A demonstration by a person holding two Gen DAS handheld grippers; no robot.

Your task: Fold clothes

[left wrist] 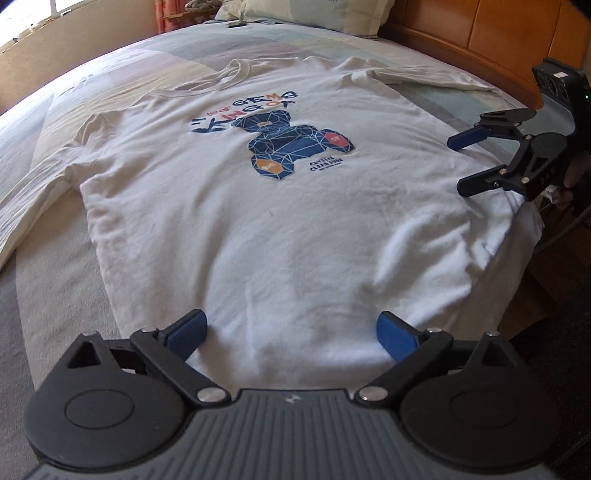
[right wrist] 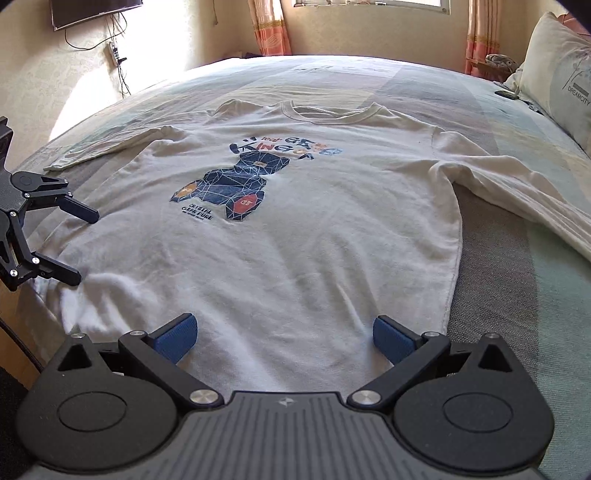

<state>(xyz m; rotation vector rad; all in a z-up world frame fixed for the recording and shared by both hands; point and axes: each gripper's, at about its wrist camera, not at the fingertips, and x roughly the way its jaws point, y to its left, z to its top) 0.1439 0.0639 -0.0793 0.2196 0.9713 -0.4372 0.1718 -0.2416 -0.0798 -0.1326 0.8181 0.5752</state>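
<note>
A white long-sleeved shirt (left wrist: 295, 221) (right wrist: 295, 240) with a blue bear print (left wrist: 295, 144) lies flat and face up on the bed, both sleeves spread out. In the left wrist view my left gripper (left wrist: 291, 334) is open, its blue pads low over the shirt's side edge near the hem, with fabric showing between them. My right gripper (right wrist: 284, 336) is open too, over the hem and facing the collar (right wrist: 332, 112). Each gripper shows in the other's view: the right gripper (left wrist: 458, 165) at the hem by the bed edge, the left gripper (right wrist: 82, 247) at the shirt's left lower corner.
The bedspread (right wrist: 498, 295) stretches past the shirt on all sides. A pillow (right wrist: 554, 74) and a wooden headboard (left wrist: 480, 33) stand at the bed's head. A small dark object (right wrist: 506, 95) lies near the pillow. The hem corner droops over the bed edge (left wrist: 524, 229).
</note>
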